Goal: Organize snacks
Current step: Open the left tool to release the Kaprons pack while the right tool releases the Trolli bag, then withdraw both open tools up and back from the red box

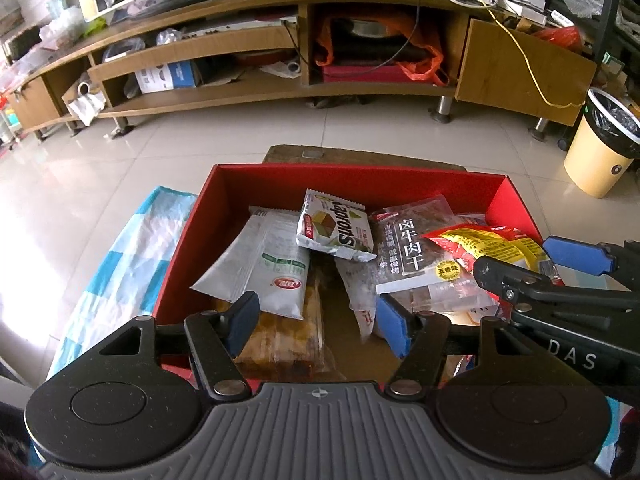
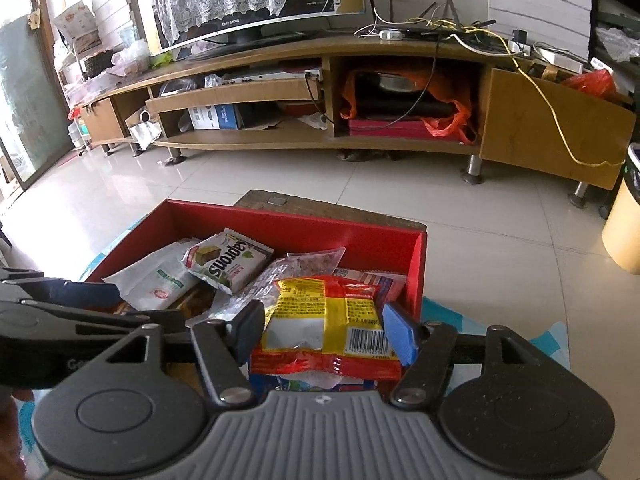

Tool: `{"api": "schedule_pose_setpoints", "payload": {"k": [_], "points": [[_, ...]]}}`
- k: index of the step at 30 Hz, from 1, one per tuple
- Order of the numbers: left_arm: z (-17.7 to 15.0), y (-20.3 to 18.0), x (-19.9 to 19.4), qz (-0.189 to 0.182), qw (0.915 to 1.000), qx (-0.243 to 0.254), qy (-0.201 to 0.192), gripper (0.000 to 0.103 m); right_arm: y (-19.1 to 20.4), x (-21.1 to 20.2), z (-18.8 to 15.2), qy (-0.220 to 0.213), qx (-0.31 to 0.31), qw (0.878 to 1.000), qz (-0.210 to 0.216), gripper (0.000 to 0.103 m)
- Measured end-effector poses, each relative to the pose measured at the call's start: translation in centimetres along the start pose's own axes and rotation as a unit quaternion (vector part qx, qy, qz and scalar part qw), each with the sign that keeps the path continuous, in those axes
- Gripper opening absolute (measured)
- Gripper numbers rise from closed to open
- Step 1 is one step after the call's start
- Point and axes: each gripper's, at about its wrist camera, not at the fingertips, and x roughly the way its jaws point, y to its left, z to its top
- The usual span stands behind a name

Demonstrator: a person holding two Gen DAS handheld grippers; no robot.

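Nearest me, my left gripper (image 1: 318, 322) hangs with its jaws released and nothing pinched, over a clear-wrapped brown pastry (image 1: 280, 344) lying in the red cardboard box (image 1: 352, 180); my right gripper (image 2: 324, 330) also stands released, the red-and-yellow crinkly snack packet (image 2: 324, 320) lying between its blue pads, which do not press on it. Farther into the box lie a white sachet (image 1: 272, 276), a green-and-white wafer pack (image 1: 336, 228) and a clear beef-jerky pouch (image 1: 416, 248), and beyond, across the pale tiled floor (image 1: 200, 140), stands a long wooden TV cabinet (image 1: 520, 68) with a cream waste bin (image 1: 600, 148) beside it.
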Motion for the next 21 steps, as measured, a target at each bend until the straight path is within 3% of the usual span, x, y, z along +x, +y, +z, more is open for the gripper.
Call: {"api": "schedule_pose_setpoints", "payload": {"k": [21], "points": [[-1.7, 0.0, -3.3, -0.017, 0.9998, -0.009, -0.009, 0.077, -0.2, -4.0, -1.5, 0.004, 0.018, 1.000, 0.008, 0.066]]}}
